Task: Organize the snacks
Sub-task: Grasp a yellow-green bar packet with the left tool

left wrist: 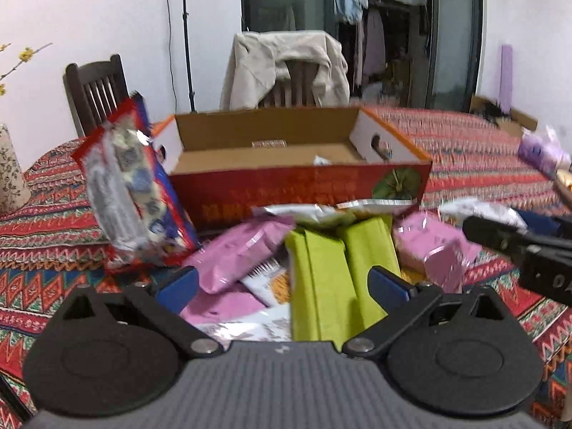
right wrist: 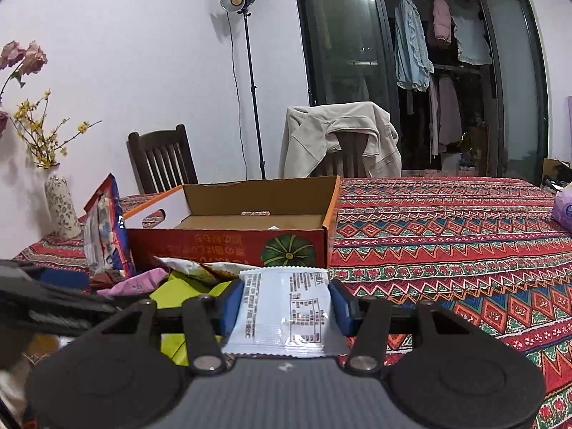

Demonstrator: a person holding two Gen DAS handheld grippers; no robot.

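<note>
Clamped between the right gripper (right wrist: 284, 307) pads: one white packet (right wrist: 284, 309), held short of the cardboard box (right wrist: 228, 246); left gripper (left wrist: 282, 282) is spread wide, empty, above the snack pile (left wrist: 321, 250); next, carry over rim and release is judged needed

**Where everything sits on the table right now**

So the open cardboard box (right wrist: 228, 239) sits on the table (right wrist: 447, 236), left of the bare stretch of cloth. A heap of snack packets (left wrist: 321, 250) lies right in front of the box, touching its near wall. A tall snack bag (left wrist: 132, 182) stands tilted against the box's left end. The vase (right wrist: 62, 203) is further left, near the table's edge. Two chairs (right wrist: 161, 161) stand behind the table, the right one with a jacket (right wrist: 339, 136) draped on it. A tissue pack (right wrist: 563, 211) lies far right.
</note>
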